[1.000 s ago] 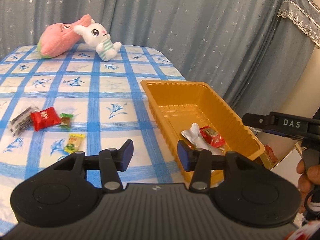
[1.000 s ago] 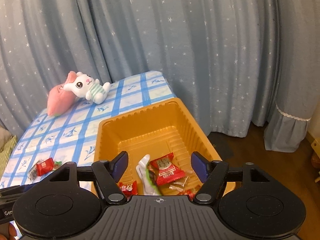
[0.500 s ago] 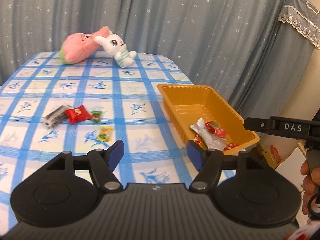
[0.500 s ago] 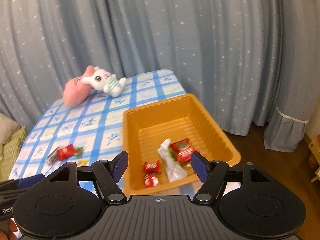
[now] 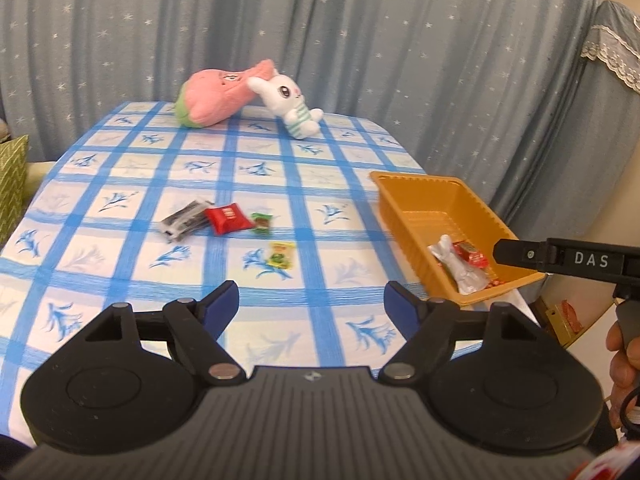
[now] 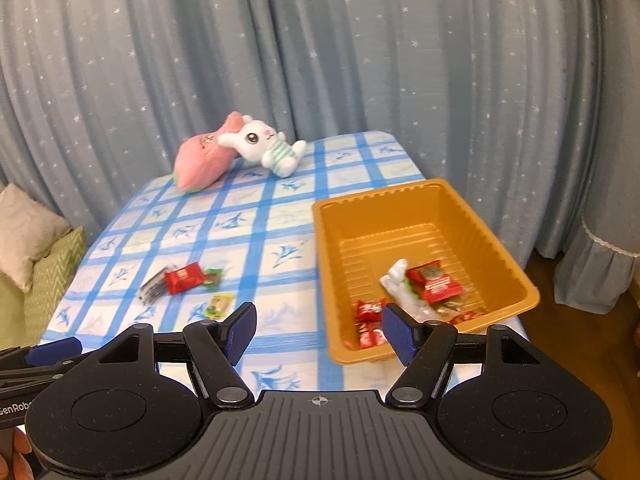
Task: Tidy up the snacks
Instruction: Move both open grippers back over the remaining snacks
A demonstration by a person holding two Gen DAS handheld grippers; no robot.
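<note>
The surface (image 5: 320, 184), under a blue checked cloth, carries a pink plush (image 5: 212, 98) and a white rabbit (image 5: 290, 106) at its far end. An orange tray (image 5: 420, 196) at the right edge holds a white wrapper (image 5: 460, 270) and red snacks (image 6: 434, 284). Both views take in more of the surface than a second ago. The left tool (image 5: 312, 304) angles downward above the near edge, its jaws opening, wider than before, nothing between them. The right tool (image 6: 318, 330) is tilted likewise, jaws apart and empty. Left of the tray lie a dark packet (image 5: 184, 220), a red packet (image 5: 228, 218), a green sweet (image 5: 262, 222) and a yellow sweet (image 5: 282, 254).
</note>
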